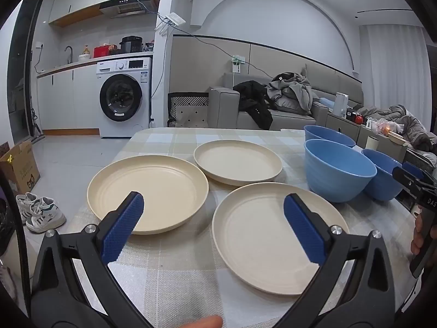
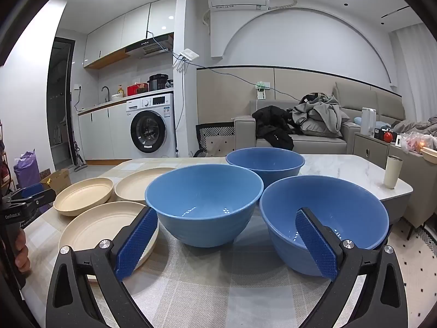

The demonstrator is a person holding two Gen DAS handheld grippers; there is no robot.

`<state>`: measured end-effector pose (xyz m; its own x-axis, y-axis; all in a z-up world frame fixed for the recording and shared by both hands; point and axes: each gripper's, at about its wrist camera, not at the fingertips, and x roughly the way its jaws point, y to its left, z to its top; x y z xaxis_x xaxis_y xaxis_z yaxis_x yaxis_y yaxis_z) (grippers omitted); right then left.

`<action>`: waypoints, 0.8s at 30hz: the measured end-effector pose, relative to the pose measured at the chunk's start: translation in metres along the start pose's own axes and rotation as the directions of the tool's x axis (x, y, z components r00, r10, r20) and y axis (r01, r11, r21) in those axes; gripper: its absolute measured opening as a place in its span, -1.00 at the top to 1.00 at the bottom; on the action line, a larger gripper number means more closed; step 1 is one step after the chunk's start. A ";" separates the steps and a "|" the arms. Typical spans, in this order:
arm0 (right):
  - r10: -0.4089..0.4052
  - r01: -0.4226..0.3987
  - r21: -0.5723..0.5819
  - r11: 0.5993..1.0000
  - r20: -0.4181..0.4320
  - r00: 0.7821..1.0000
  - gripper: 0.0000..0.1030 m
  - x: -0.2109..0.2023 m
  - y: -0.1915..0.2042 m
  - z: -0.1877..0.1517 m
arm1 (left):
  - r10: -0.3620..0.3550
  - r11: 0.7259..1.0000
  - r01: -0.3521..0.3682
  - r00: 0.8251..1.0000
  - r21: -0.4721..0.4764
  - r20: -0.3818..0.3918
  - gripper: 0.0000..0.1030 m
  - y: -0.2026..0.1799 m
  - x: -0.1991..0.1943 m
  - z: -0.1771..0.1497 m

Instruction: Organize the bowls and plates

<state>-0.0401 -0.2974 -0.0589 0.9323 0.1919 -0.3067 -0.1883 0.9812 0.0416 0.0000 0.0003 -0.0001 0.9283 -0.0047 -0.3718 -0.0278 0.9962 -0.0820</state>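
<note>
Three cream plates lie on the checked tablecloth: a left one [image 1: 147, 191], a far one [image 1: 237, 161] and a near right one [image 1: 262, 235]. Three blue bowls stand to their right: a near left one [image 2: 203, 202], a far one [image 2: 265, 164] and a near right one [image 2: 325, 218]. My left gripper [image 1: 213, 207] is open and empty, hovering over the gap between the left and near right plates. My right gripper [image 2: 226, 216] is open and empty, in front of the near bowls; its right finger [image 2: 314, 237] overlaps the near right bowl.
The table [image 2: 355, 169] has a marble top bare at the far right, where a cream tumbler [image 2: 392, 170] stands near the edge. A sofa [image 2: 314, 139] with clothes lies behind. Shoes [image 1: 41, 213] and a cardboard box [image 1: 19, 166] sit on the floor at left.
</note>
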 end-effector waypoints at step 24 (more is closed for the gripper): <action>0.001 -0.001 0.005 1.000 0.005 1.000 -1.00 0.000 0.000 0.000 | 0.000 1.000 0.000 1.000 0.001 -0.001 -0.98 0.000 0.000 0.000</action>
<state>-0.0402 -0.2977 -0.0589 0.9336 0.1928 -0.3019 -0.1876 0.9812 0.0463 0.0001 0.0004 -0.0001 0.9279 -0.0052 -0.3728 -0.0270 0.9963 -0.0812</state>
